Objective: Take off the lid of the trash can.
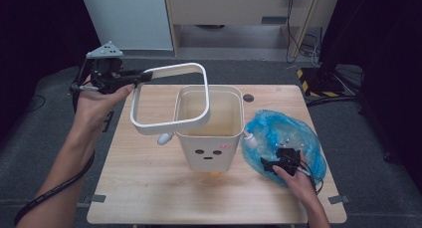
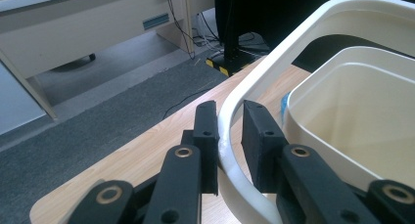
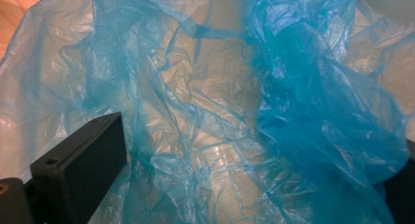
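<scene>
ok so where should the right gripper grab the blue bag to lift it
Judging by its pose, take the blue bag at a raised crumpled fold near its edge, coming from above with the right gripper; the thin film lies spread flat on the table, so only folds offer a pinch.

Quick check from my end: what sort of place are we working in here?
Probably a lab or recording workspace rather than a home: a small wooden table with taped corners stands on grey carpet, black curtains hang at the sides, and cables trail by a plain cabinet.
</scene>
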{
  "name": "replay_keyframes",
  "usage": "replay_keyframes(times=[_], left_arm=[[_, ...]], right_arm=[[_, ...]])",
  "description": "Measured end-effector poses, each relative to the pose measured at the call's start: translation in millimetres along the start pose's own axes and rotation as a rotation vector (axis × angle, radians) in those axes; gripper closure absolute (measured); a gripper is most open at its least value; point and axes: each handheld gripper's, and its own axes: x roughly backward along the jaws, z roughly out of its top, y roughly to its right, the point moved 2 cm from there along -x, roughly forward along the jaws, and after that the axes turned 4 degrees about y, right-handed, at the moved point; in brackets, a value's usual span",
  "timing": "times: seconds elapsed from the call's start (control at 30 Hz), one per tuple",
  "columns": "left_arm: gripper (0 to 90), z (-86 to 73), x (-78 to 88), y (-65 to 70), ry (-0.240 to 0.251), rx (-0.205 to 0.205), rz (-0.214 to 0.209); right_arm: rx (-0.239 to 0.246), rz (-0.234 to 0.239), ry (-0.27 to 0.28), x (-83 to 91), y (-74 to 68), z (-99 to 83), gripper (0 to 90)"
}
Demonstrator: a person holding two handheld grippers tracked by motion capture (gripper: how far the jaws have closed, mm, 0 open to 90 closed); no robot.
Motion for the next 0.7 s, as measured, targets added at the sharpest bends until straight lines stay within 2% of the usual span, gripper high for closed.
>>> replay_keyframes(times=[0.37, 0.7], left_arm=[[76.7, -8.2, 15.8, -12.3, 0.007, 0.013, 0.027], [76.7, -16.0, 24.7, -25.3, 0.017, 0.042, 0.049]], right_arm=[[0.000, 0.000, 0.000, 0.1, -0.1, -0.1, 1.2], [0.000, 0.000, 0.000, 0.1, -0.1, -0.1, 1.2]])
